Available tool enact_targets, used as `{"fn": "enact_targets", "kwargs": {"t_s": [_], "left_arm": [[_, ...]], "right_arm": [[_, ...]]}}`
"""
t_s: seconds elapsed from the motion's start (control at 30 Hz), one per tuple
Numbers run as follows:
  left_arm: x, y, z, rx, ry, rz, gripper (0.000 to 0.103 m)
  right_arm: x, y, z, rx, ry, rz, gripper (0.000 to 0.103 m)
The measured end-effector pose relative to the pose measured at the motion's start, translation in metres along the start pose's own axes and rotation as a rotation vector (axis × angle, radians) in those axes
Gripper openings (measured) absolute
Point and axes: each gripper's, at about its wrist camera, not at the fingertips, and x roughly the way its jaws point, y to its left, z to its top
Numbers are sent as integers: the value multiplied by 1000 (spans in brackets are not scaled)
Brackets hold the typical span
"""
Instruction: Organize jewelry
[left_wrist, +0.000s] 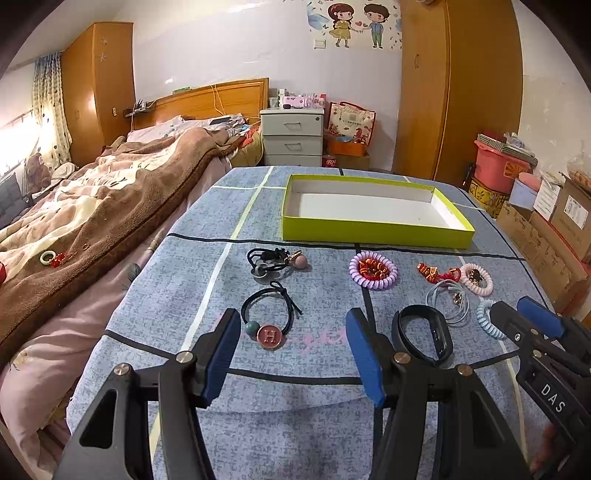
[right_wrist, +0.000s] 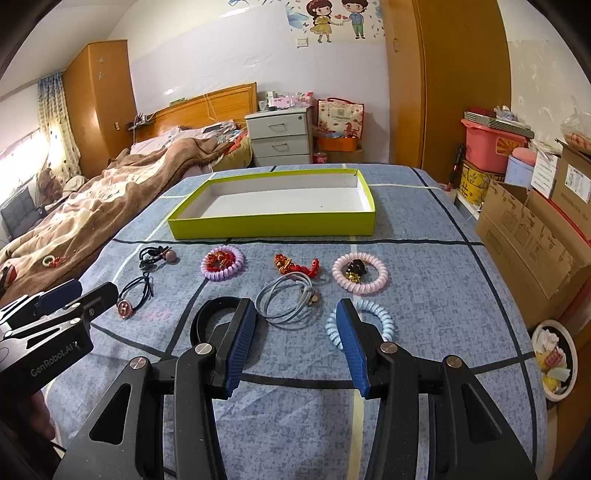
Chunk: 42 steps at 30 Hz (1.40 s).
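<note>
Both grippers' jaws gape above jewelry before the green box.

Blue-grey checked cloth with dark and pale lines — on it a lime-green cardboard tray, white inside; lilac, pink and pale-blue spiral hair ties; a black elastic with a red "H" disc.
</note>
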Motion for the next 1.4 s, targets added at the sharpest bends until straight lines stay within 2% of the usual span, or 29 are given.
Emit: {"fn": "enact_targets", "kwargs": {"t_s": [1.4], "left_arm": [[-5,-1,-3,4,-6,-8,61]], "right_arm": [[-4,-1,-2,16,-5,-7,47]]}}
